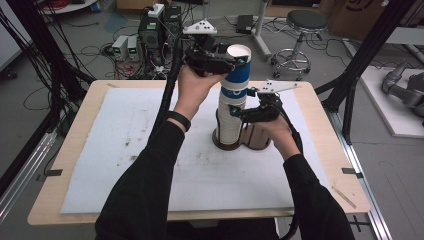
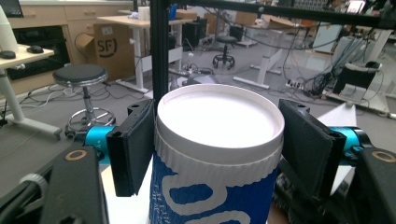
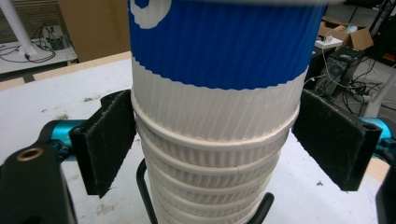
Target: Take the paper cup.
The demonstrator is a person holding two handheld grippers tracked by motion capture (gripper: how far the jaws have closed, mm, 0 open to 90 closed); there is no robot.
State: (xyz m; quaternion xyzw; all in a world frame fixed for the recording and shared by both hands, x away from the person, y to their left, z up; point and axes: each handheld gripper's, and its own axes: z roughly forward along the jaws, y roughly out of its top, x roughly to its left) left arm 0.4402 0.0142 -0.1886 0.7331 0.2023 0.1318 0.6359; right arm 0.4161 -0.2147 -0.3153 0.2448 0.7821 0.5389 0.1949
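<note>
A cluttered workshop with cables, computer cases and a round black stool (image 1: 306, 21) surrounded a pale wooden table (image 1: 60, 165) covered by a stained white mat (image 1: 120, 150). Near the middle of the mat, a tall stack of ribbed white paper cups (image 1: 231, 120) stood upright in a dark round wire holder (image 1: 231, 145), with a second ring of the holder just beside it on the right. At the top of the stack sat a blue-and-white ribbed paper cup (image 1: 239, 70), upside down so that its white bottom faced up. The left gripper (image 1: 234, 61) reached in level at that cup's upper end; in the left gripper view its black pads pressed on either side of the cup just under the rim of the bottom (image 2: 219, 121), so its claw was clamped on the cup. The right gripper (image 1: 239, 111) was lower down at the white cups. In the right gripper view its jaws stood on both sides of the stack (image 3: 210, 154), the left pad (image 3: 109, 140) at its wall and the right pad apart from it, so it was not squeezing.
</note>
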